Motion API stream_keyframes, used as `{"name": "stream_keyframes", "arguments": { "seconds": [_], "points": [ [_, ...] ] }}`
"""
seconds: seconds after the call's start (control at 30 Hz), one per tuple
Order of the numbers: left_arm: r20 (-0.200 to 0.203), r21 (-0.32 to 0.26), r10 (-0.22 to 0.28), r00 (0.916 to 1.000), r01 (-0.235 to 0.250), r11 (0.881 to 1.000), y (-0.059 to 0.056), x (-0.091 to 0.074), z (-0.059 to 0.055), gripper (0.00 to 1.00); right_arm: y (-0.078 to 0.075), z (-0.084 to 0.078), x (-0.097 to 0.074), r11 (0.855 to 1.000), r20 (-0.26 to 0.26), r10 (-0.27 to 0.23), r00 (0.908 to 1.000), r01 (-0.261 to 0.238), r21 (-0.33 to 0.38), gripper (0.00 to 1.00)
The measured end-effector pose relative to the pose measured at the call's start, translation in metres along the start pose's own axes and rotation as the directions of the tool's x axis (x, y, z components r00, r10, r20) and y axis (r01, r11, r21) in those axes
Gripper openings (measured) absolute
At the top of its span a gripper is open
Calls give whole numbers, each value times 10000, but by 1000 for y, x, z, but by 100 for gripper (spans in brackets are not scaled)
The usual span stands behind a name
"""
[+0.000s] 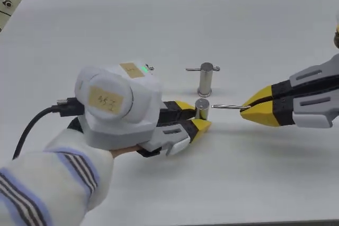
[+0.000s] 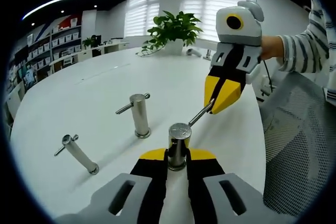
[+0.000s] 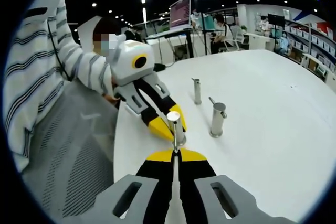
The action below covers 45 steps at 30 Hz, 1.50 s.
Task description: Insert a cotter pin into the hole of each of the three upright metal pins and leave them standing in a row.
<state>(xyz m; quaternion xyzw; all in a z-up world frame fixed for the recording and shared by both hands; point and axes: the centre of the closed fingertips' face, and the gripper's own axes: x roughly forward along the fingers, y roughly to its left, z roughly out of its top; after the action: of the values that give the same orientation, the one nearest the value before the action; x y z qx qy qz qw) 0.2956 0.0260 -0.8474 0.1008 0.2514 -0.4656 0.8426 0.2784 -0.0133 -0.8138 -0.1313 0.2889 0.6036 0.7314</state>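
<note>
Ok, my left gripper (image 2: 177,157) clamps the stiff, slick metal pin (image 1: 202,108) toward the table's (image 1: 159,194) near edge, and my right gripper (image 1: 248,110) pinches the cotter pin (image 1: 228,107), tip touching it; thin bendy wire, best gripped short.

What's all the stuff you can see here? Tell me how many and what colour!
Table: one, white.
Finished pins: two, silver, standing on it, cotter pins through them.
Held pin: one, silver, between the left tongs.
Loose cotter pin: one, silver, in the right tongs, tip at the held pin.
Plant: one, green, far table end.
Cable: one, black, behind the left tongs.
Left tongs: one, yellow-black, shut on the held pin.
Right tongs: one, yellow-black, shut on the loose cotter pin.
Sleeves: two, striped white.
</note>
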Motion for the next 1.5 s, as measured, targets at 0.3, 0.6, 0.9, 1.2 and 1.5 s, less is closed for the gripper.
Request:
{"name": "stream_keyframes", "arguments": {
  "seconds": [0.3,0.6,0.9,1.2,1.5],
  "points": [
    [115,-135,28,9999,-27,9999,0,0,0,12,0,1,1,10000,-24,-22,10000,22,-41,3],
    [71,-223,21,10000,-19,9997,0,0,-1,12,1,3,5,9997,-172,29,9998,-33,-260,3],
    [125,-296,-33,9999,37,9996,-1,0,-2,12,1,3,9,9996,-356,33,9994,-42,-268,3],
    [146,-612,-26,9999,35,9981,0,2,-1,12,-1,1,10,9954,-675,-261,9974,197,-933,3],
    [99,-798,-83,9999,91,9968,0,2,-2,12,-2,-1,14,9810,-1083,-525,9927,311,-1913,4]
  ]
}}
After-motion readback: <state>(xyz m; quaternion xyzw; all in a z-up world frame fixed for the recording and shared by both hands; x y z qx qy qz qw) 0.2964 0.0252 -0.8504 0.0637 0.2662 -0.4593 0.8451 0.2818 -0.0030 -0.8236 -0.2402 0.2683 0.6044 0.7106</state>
